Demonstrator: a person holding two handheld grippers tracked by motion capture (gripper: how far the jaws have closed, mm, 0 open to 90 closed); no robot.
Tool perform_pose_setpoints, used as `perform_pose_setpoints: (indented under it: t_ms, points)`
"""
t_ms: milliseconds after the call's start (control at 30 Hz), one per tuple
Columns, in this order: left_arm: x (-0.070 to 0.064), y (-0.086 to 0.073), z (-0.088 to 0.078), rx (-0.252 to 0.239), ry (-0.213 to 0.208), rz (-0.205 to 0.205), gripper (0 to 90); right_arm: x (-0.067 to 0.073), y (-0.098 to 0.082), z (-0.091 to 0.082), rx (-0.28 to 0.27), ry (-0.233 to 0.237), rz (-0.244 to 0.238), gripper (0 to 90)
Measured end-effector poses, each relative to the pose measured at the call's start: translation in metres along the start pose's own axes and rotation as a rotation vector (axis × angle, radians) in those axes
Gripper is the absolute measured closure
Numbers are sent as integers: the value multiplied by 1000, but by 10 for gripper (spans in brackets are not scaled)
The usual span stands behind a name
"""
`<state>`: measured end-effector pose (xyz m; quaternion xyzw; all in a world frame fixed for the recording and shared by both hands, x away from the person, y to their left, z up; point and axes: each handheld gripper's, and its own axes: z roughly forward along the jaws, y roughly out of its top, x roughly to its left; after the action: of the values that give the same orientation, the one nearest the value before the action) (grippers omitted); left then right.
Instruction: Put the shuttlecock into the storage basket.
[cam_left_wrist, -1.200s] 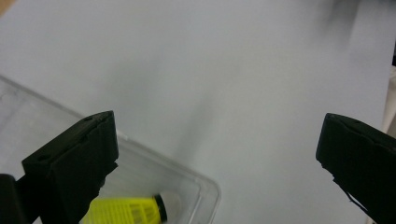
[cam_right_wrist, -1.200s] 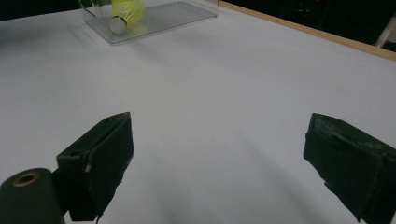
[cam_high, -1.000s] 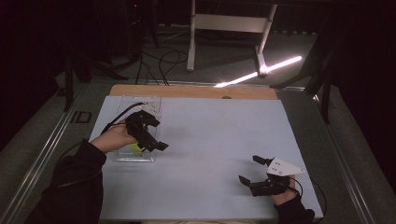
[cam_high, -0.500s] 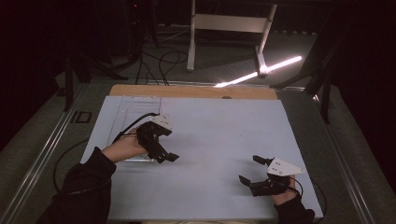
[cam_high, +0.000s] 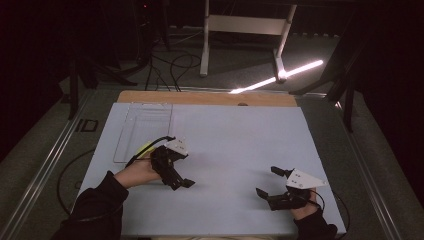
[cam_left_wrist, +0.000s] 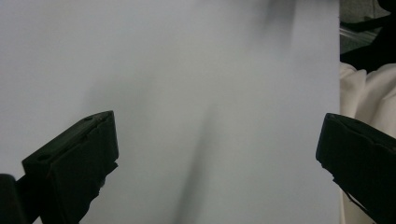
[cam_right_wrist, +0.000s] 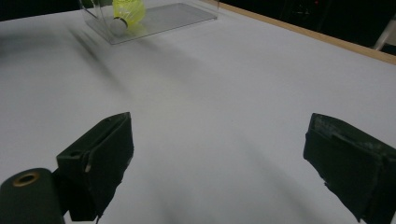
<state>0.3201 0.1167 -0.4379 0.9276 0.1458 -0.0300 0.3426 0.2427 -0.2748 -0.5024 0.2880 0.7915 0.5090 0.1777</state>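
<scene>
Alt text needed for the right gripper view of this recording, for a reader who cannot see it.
A yellow shuttlecock lies in a clear tray at the far edge of a pale table. In the foreground, the right gripper has its two black jaws wide apart over bare tabletop, with nothing between them.

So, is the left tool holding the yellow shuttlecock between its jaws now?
No, the left tool has its jaws wide apart over bare table, while the yellow shuttlecock lies in the clear plastic tray.
</scene>
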Motion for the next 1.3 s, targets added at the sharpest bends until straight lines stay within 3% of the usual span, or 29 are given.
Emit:
perform_pose_setpoints:
  t_ms: [300,700,900,1300]
  points:
    - [-9,-20,8,-23,-16,-15,0,0,0,0,-2,2,-2,85]
    - [-20,-56,12,-33,21,-45,0,0,0,0,-2,1,-4,85]
    - [-24,-73,10,-52,16,-77,0,1,1,0,-1,2,-7,85]
    - [-29,-101,2,-128,74,-152,0,1,0,0,0,2,-3,85]
